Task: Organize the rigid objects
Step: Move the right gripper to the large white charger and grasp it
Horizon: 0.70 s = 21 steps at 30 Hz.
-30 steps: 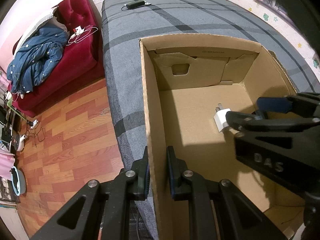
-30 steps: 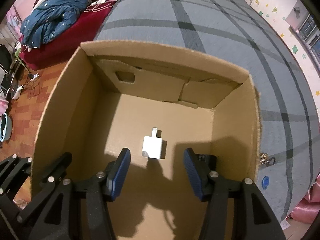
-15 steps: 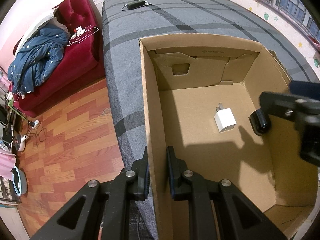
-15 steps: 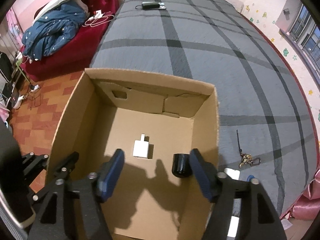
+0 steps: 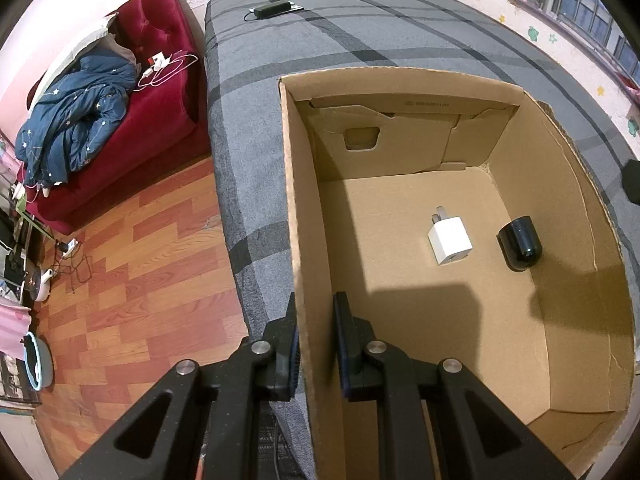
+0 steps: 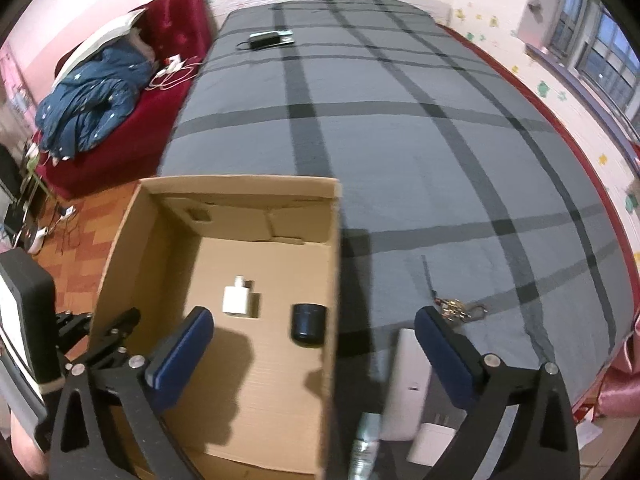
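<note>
Lifted out of the box (image 5: 568,208), right gripper (image 6: 314,344) has just opened wide, empty, leaving the cylinder (image 5: 519,243) beside the charger (image 5: 450,240), while left gripper (image 5: 316,344) clamps the box wall.

Red sofa (image 5: 160,92) beside bed, blue quilt (image 5: 76,116) heaped on it.

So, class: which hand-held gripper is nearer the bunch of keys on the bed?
Right. The right hand-held gripper hangs open with one finger just short of the keys; the left hand-held gripper clamps the cardboard box wall opposite.
</note>
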Each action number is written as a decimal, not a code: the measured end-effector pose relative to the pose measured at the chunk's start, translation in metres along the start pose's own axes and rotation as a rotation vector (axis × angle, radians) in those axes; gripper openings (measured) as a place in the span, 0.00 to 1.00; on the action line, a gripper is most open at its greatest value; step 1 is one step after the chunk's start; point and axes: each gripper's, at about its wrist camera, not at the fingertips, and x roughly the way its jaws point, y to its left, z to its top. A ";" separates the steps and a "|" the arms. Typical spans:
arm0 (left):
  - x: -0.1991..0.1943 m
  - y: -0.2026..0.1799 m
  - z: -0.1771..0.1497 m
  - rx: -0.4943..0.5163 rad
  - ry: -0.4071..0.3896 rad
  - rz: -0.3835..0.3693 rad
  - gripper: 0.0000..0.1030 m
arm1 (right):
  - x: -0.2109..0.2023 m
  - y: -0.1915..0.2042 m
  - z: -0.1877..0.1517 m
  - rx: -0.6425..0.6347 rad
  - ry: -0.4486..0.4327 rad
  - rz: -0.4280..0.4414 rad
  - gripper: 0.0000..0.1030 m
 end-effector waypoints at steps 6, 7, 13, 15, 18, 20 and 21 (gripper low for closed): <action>0.000 0.000 0.000 -0.005 0.001 -0.005 0.15 | -0.008 -0.035 -0.015 0.034 -0.006 -0.038 1.00; 0.000 0.000 0.000 -0.004 0.001 -0.004 0.15 | -0.009 -0.041 -0.017 0.040 -0.005 -0.047 1.00; 0.000 -0.001 0.000 -0.001 0.001 -0.002 0.15 | -0.005 -0.074 -0.037 0.084 0.011 -0.089 1.00; 0.001 -0.001 0.000 0.003 0.001 0.002 0.15 | -0.002 -0.082 -0.044 0.102 0.022 -0.090 1.00; 0.001 -0.001 -0.001 0.004 0.000 0.003 0.15 | 0.005 -0.095 -0.056 0.132 0.042 -0.097 1.00; 0.001 -0.002 -0.001 0.004 0.000 0.004 0.15 | 0.009 -0.101 -0.064 0.142 0.053 -0.113 1.00; 0.001 -0.002 -0.001 0.005 0.000 0.004 0.15 | 0.011 -0.104 -0.068 0.146 0.059 -0.121 1.00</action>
